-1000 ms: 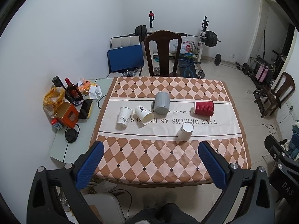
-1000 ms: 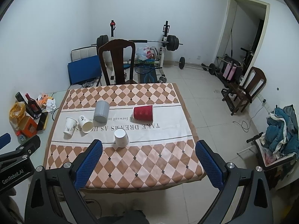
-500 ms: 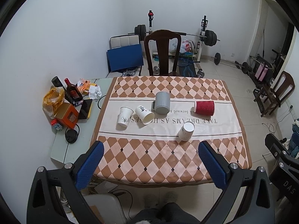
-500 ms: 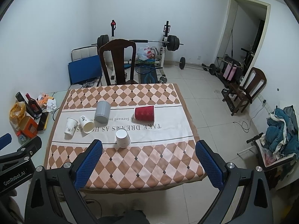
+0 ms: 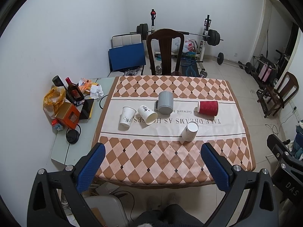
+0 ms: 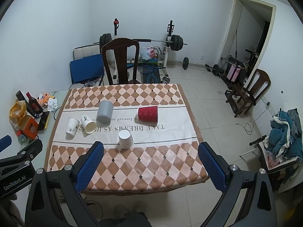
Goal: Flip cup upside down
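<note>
Several cups sit on the checked tablecloth. A white paper cup stands upright at the left. A second white cup lies on its side. A grey mug and a white cup stand upside down. A red ribbed cup lies on its side at the right, also in the right wrist view. My left gripper and right gripper are both open and empty, held high above the table's near edge.
A side table at the left holds bottles, an orange box and clutter. A wooden chair stands behind the table. Weights line the back wall. Another chair and a clothes pile are at the right.
Both views have drifted very slightly; the table sits a little differently in frame. The cups have not moved and both grippers stay open.
</note>
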Demonstrator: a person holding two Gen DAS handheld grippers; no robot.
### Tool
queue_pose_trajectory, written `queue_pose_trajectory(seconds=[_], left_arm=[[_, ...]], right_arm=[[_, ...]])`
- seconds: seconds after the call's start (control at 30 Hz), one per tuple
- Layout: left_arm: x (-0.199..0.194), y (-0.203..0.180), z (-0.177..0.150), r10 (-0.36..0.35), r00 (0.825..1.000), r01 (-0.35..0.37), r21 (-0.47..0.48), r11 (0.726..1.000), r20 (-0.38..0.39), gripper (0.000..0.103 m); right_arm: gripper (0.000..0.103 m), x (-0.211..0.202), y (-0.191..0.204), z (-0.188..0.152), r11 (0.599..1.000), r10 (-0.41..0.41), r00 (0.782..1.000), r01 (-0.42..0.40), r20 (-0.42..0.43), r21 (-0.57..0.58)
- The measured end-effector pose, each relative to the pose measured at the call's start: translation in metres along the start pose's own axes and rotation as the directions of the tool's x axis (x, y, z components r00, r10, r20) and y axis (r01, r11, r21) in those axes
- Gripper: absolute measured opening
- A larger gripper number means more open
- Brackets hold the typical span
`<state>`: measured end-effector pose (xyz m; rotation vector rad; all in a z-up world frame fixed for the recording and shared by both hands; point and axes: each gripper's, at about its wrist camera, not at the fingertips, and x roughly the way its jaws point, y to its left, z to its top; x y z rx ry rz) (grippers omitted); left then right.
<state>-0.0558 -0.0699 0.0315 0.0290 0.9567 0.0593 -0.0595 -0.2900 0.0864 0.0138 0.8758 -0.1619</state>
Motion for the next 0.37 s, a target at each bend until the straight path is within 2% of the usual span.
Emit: queue_pose_trajectory(seconds=[0.37], left_arm=[[0.0039,0.0072,-0.0059,-0.01,1.0,0.01,0.009,1.0,-0.015,0.103]], right_arm=[[0.101,-0.0005,0.0025,-0.0001,1.0,0.002,1.0,-0.002,-0.008,-0.003]])
